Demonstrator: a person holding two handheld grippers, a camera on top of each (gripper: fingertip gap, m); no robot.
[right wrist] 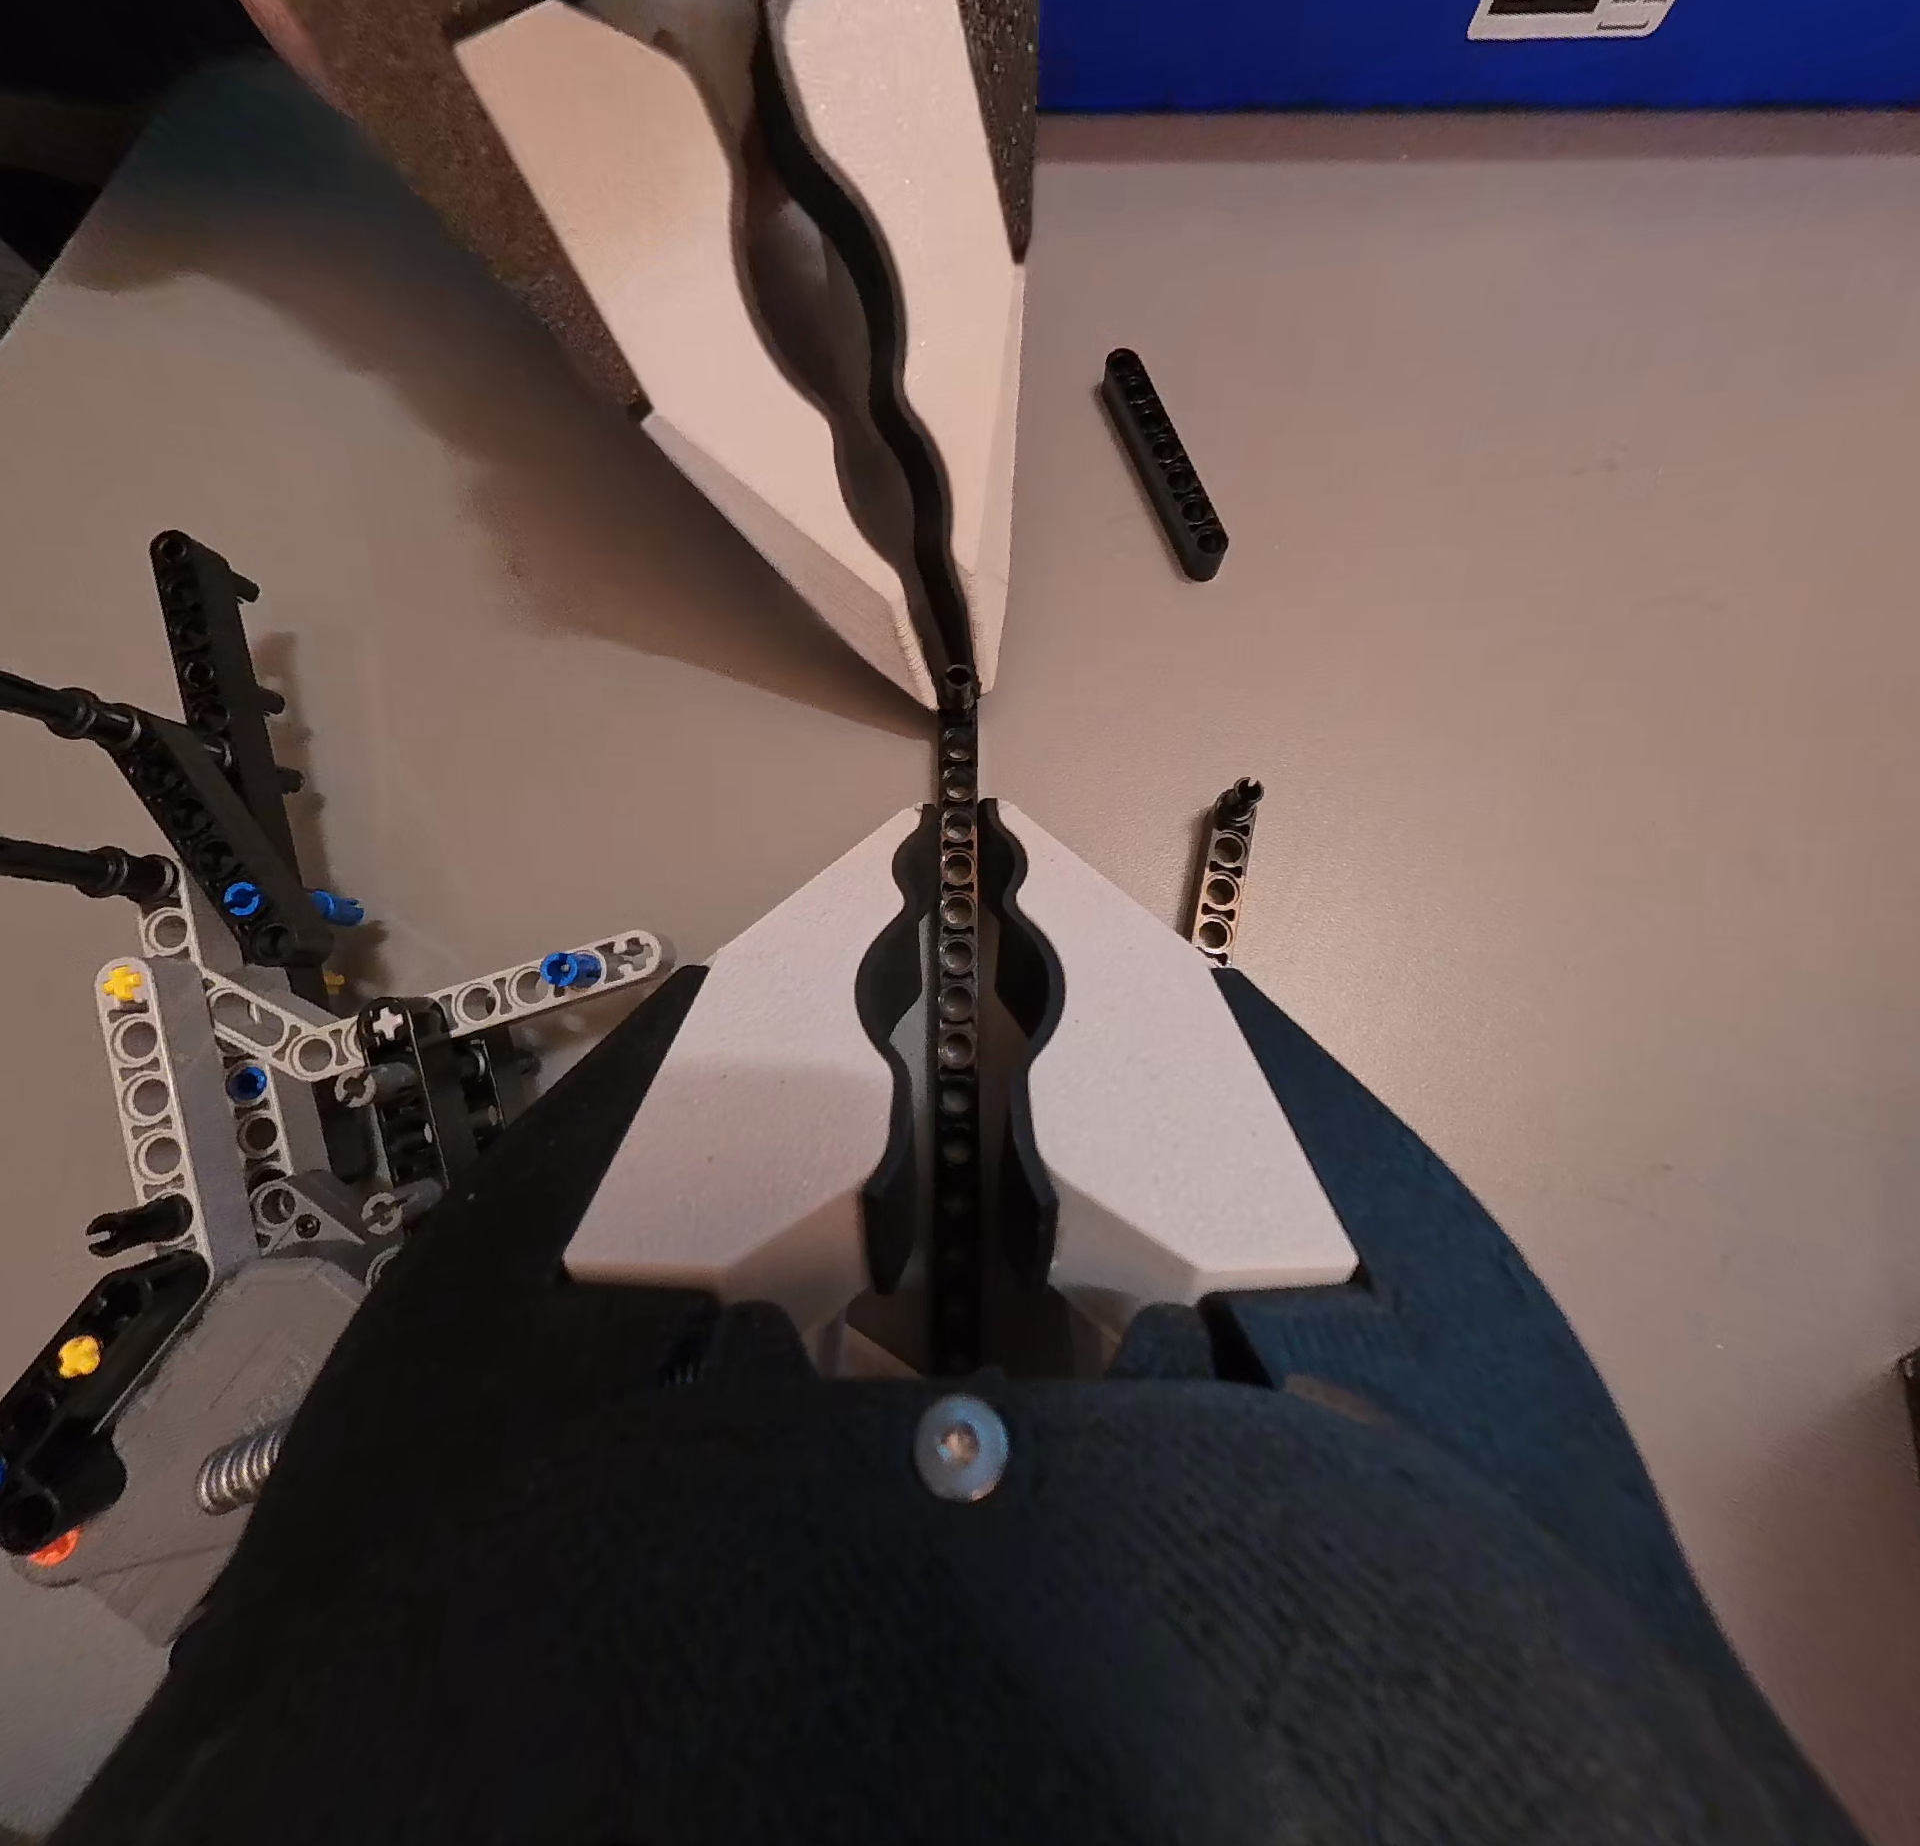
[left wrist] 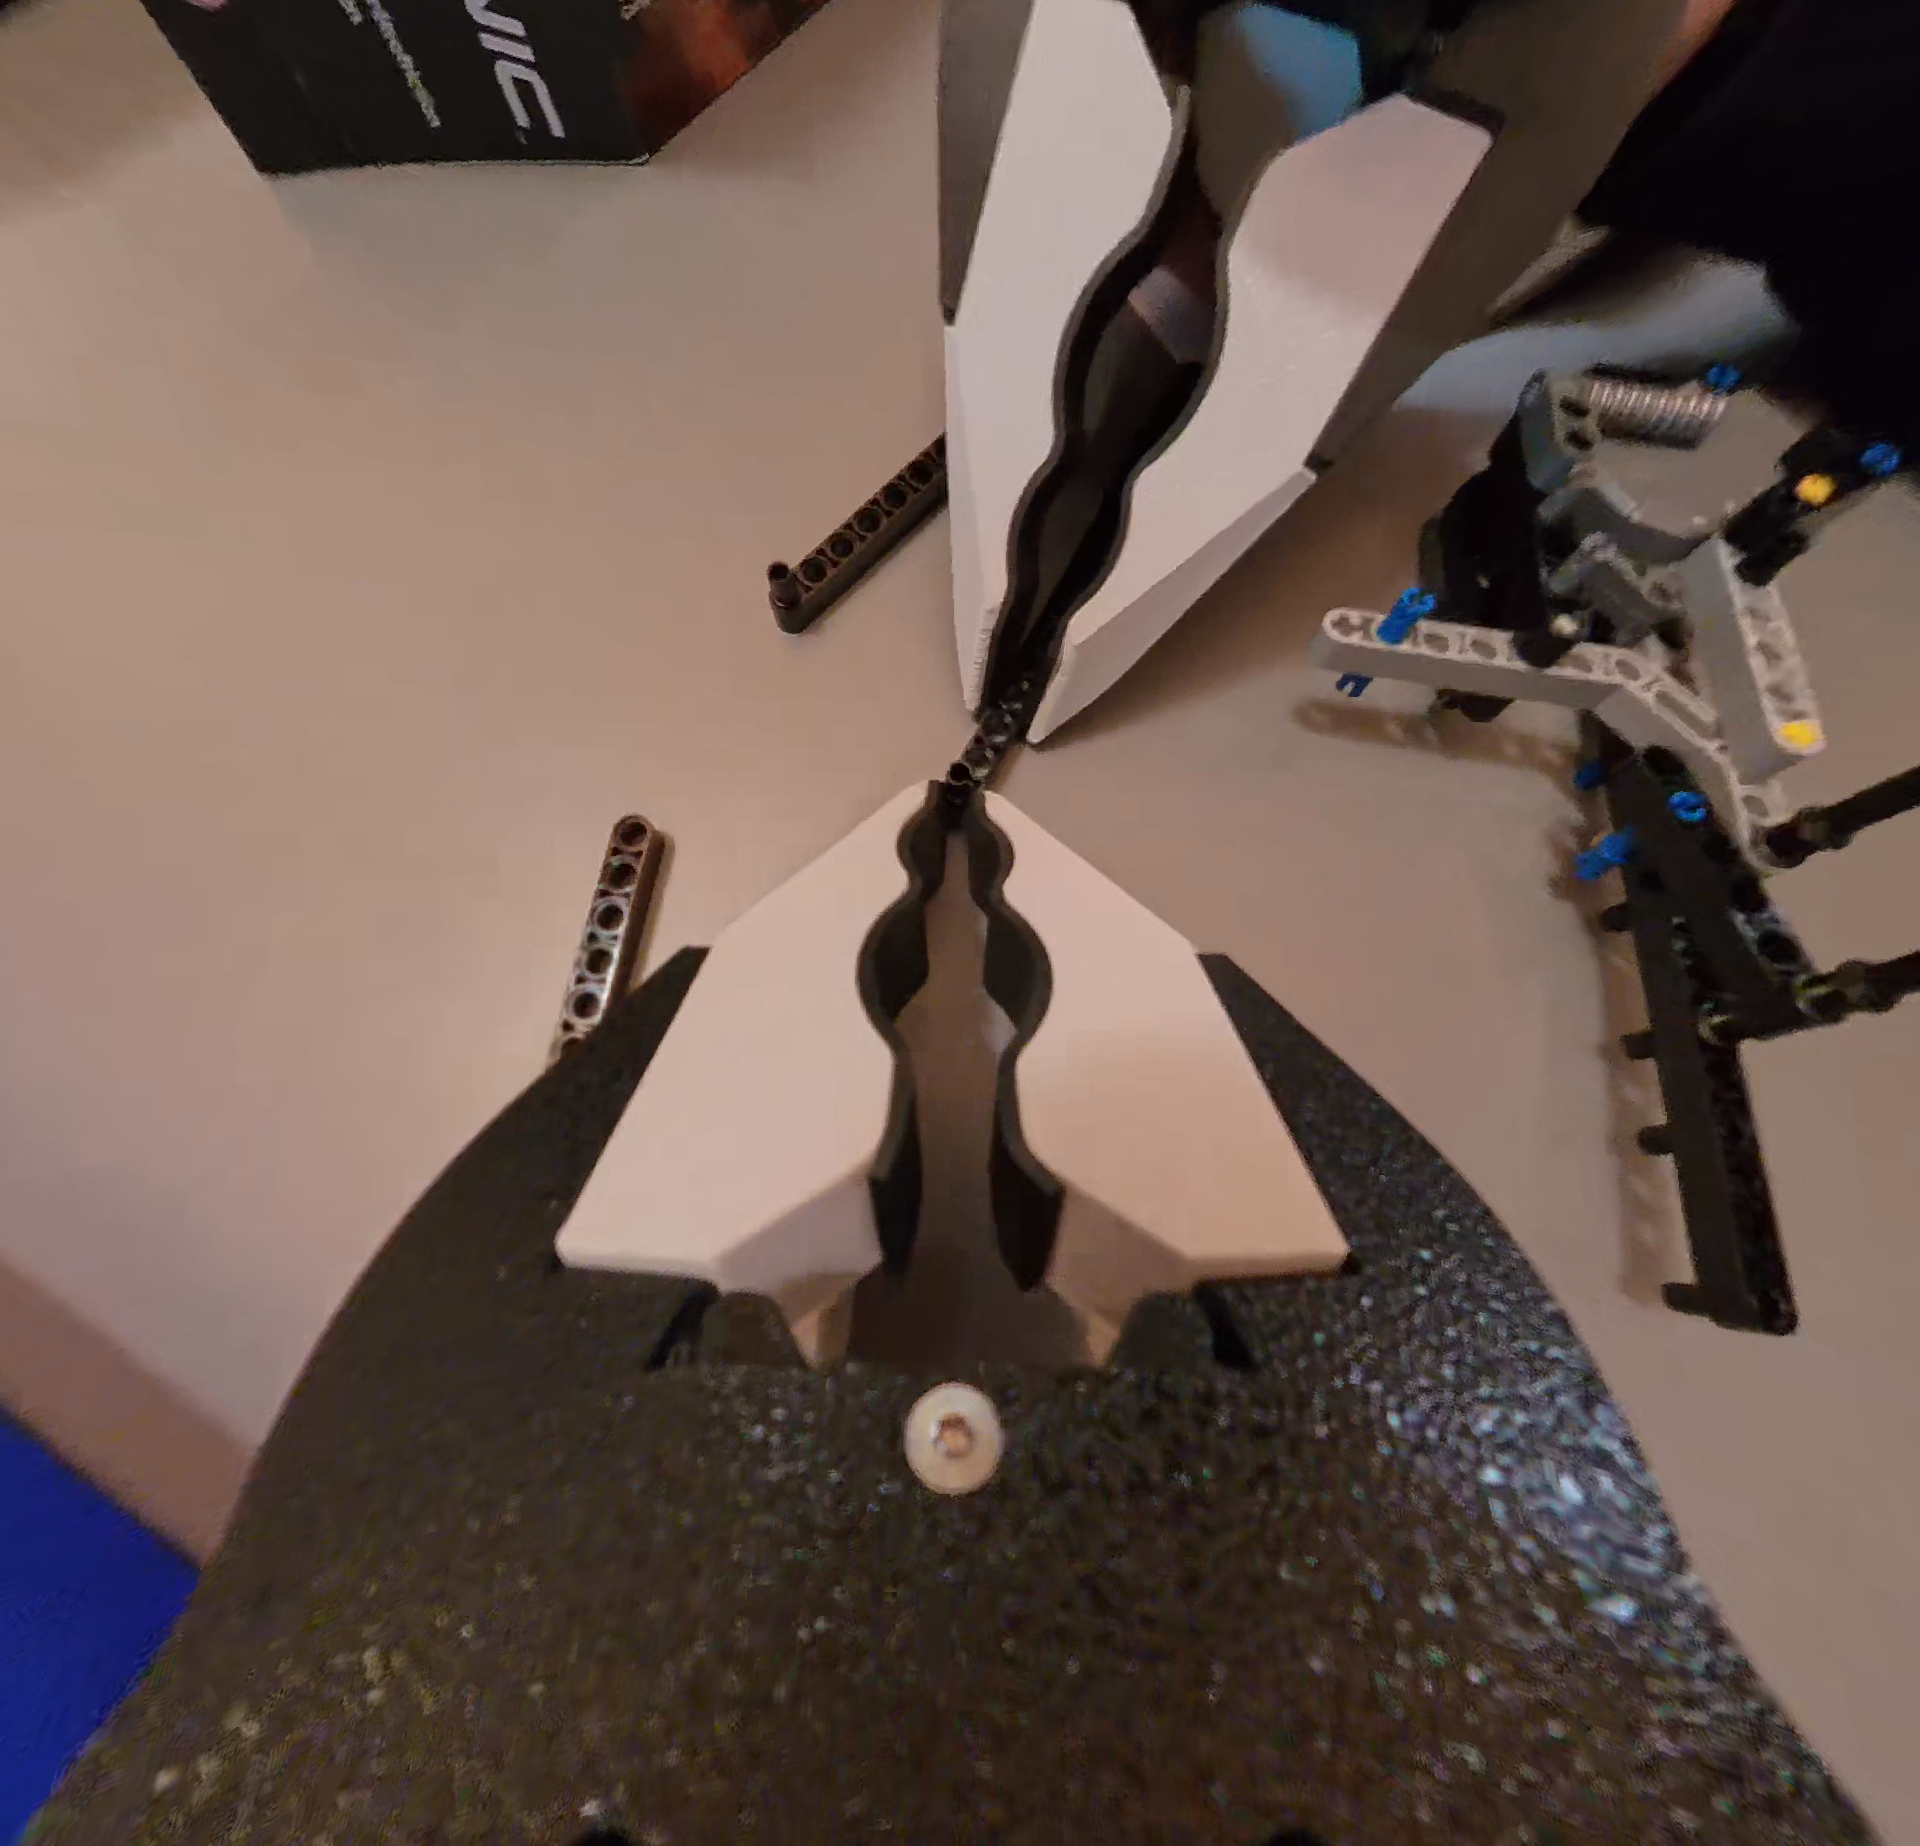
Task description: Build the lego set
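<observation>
Right gripper (right wrist: 958, 809) clenches a long black holed beam (right wrist: 956, 975) lengthwise between its fingers, long axis running straight ahead. Left gripper (left wrist: 951, 794) pinches a black pin (left wrist: 951, 794) at the beam's far tip, meeting it nose to nose above the grey table (right wrist: 1558, 861). Loose beams (right wrist: 1164, 466) lie right of the tips with open surface around; the partly built model (right wrist: 260, 1069) crowds the left, near the table's edge.
</observation>
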